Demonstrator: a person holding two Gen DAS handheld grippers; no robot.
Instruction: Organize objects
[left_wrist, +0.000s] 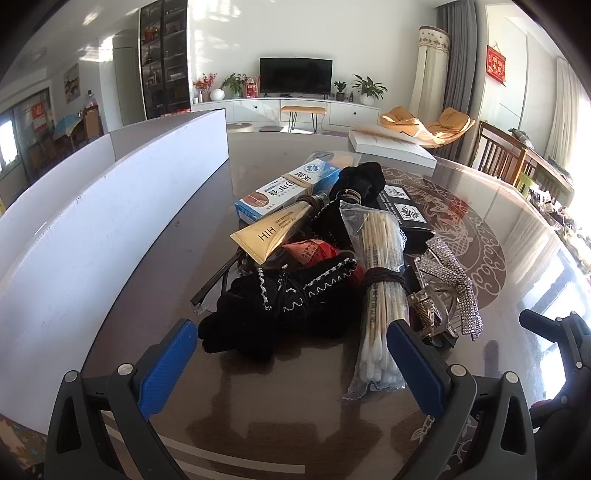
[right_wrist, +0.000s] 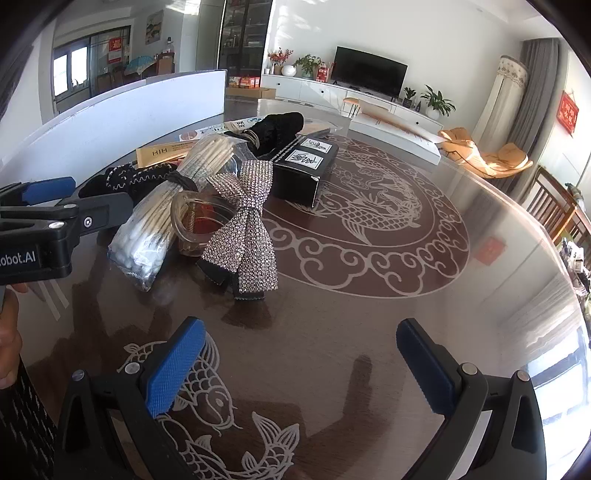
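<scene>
left claw (left_wrist: 291, 354): jaws wide apart, empty, pile just ahead | right claw (right_wrist: 301, 358): wide apart, empty over bare bench (right_wrist: 369, 314) | swab bag (left_wrist: 380, 295): by left claw's right finger; light, slippery film, take at the tied middle | black glove (left_wrist: 280, 295): soft, pinch a fold | rhinestone bow clip (right_wrist: 243, 221): ahead-left of right claw; stiff, delicate, grip the knot

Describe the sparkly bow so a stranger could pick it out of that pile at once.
On the dark table with the pale fish and cloud pattern, a heap of small items lies near the white partition. At the heap's edge nearest the pattern, beside the bag of cotton swabs, lies the bow. It alone is covered in glittering rhinestones.
</scene>
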